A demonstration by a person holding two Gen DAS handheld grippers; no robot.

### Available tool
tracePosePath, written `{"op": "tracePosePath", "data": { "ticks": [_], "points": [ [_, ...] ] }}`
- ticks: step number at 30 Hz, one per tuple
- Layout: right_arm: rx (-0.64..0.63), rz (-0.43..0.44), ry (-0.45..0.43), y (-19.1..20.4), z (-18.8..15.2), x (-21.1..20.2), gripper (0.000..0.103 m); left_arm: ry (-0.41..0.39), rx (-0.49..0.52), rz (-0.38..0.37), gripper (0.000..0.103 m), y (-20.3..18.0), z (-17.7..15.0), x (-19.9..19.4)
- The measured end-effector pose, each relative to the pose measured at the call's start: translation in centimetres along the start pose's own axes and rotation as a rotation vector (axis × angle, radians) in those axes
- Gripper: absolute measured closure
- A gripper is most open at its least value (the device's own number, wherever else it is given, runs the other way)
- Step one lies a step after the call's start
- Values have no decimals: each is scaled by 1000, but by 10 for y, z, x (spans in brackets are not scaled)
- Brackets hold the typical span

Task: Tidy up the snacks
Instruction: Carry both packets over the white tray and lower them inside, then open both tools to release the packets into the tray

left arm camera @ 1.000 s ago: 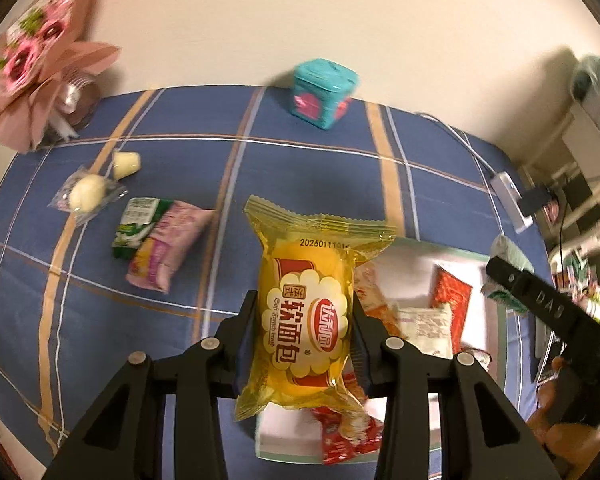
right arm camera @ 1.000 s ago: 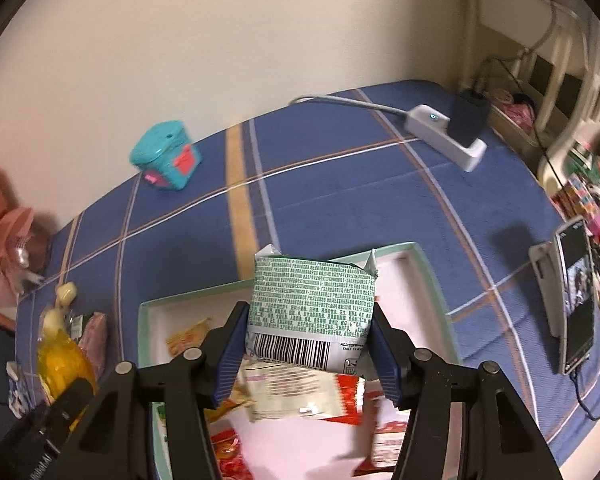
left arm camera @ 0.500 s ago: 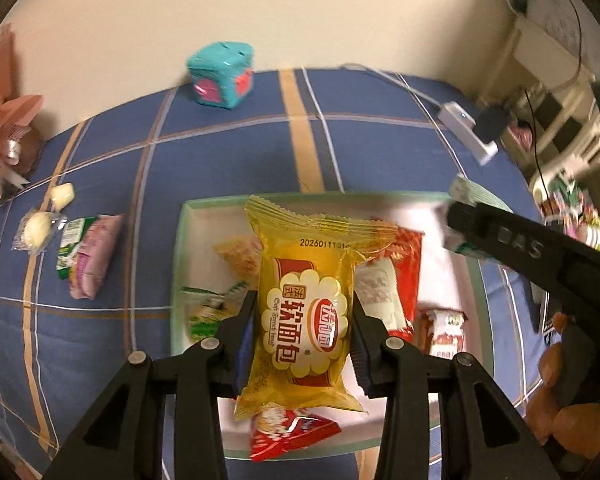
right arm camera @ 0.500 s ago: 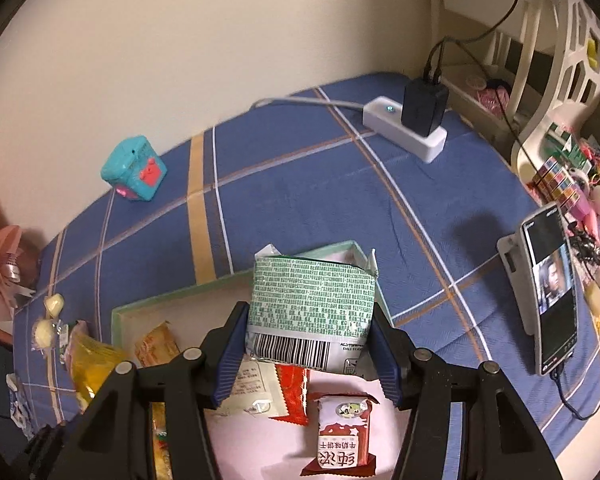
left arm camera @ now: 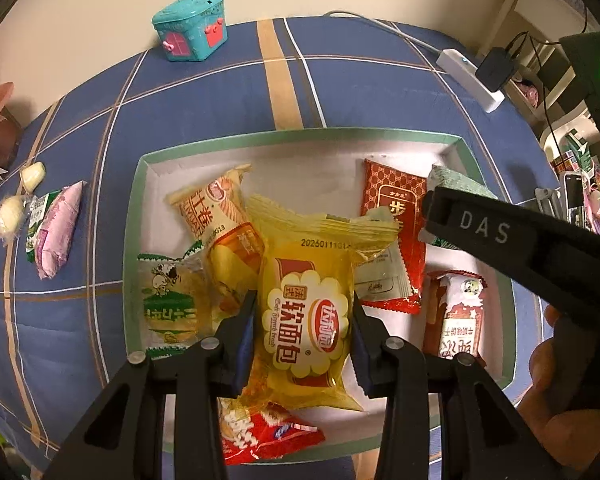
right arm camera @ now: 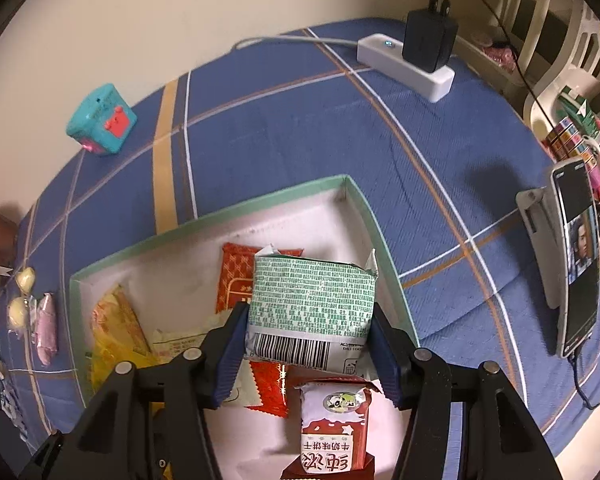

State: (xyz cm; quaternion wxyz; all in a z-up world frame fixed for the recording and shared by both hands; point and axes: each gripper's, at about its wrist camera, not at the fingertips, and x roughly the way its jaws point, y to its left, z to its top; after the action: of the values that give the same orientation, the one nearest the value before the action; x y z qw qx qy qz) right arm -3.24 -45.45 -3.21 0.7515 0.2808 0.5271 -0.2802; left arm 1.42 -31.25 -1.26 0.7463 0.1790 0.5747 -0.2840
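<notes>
My left gripper (left arm camera: pixel 303 334) is shut on a yellow soft-bread packet (left arm camera: pixel 306 320), held over the middle of the green-rimmed white tray (left arm camera: pixel 300 136). Several snacks lie in the tray: an orange roll packet (left arm camera: pixel 216 216), a green-and-white packet (left arm camera: pixel 168 304), a red sachet (left arm camera: pixel 392 204) and a red biscuit pack (left arm camera: pixel 458 320). My right gripper (right arm camera: pixel 310 346) is shut on a green-printed white packet (right arm camera: pixel 312 300) over the tray's (right arm camera: pixel 364 208) right part, above the red biscuit pack (right arm camera: pixel 334 428). In the left wrist view the right gripper's arm (left arm camera: pixel 540 248) crosses the tray's right side.
On the blue checked cloth left of the tray lie a pink packet (left arm camera: pixel 56 236), a green packet and two pale sweets (left arm camera: pixel 10 212). A teal toy box (left arm camera: pixel 190 28) stands at the back. A power strip with charger (right arm camera: pixel 408 60) and a propped phone (right arm camera: pixel 578 256) are to the right.
Both grippers have come down over the tray with their packets still held. The left one moved right, from above the cloth beside the tray to over its middle.
</notes>
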Motion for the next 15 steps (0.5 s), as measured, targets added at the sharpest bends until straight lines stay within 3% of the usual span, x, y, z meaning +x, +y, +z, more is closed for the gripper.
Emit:
{"op": "tracePosePath", "data": {
  "ticks": [10, 15],
  "points": [
    [13, -12, 37, -3, -7, 14, 41, 1, 4, 1, 60, -2, -2, 5],
    [29, -13, 38, -7, -6, 12, 39, 0, 1, -8, 47, 0, -2, 2]
  ]
}}
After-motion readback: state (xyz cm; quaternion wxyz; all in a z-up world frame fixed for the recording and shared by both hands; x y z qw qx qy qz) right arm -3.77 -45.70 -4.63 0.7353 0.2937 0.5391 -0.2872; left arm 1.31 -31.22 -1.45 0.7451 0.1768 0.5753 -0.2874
